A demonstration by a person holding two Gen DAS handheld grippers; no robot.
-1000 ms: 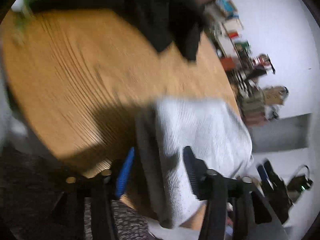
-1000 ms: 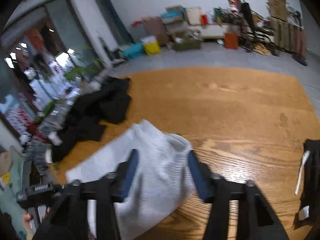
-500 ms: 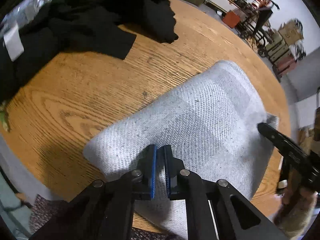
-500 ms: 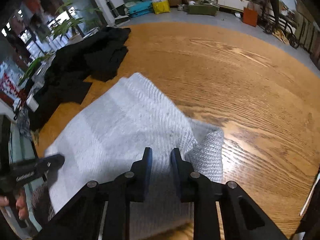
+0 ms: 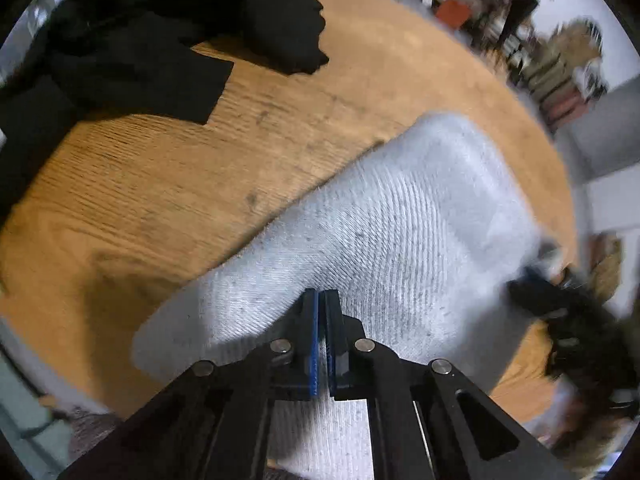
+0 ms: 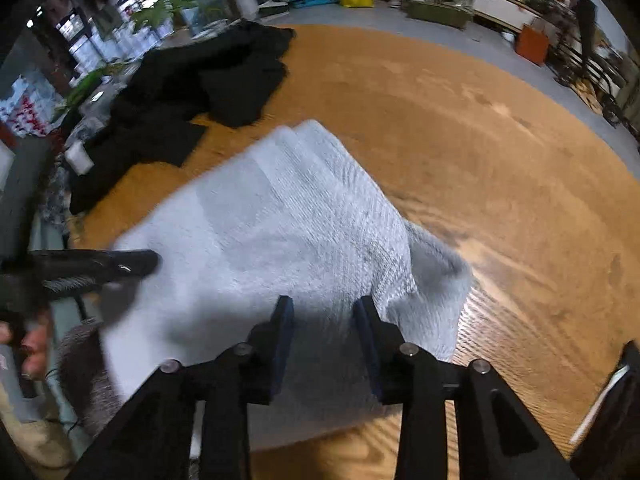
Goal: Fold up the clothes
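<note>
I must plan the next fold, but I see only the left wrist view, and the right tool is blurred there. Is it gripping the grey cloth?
Observer: It seems not. The right tool has its jaws opening, with the grey garment between the fingers but apparently not pinched.
Operator: Does the cloth lie flat beside that tool?
Observer: No. One corner is bunched up just beside it, on the table.

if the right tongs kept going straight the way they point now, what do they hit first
Most likely the grey knitted garment: the right tongs, jaws opening, point steeply down onto it, with the wooden table beneath.
</note>
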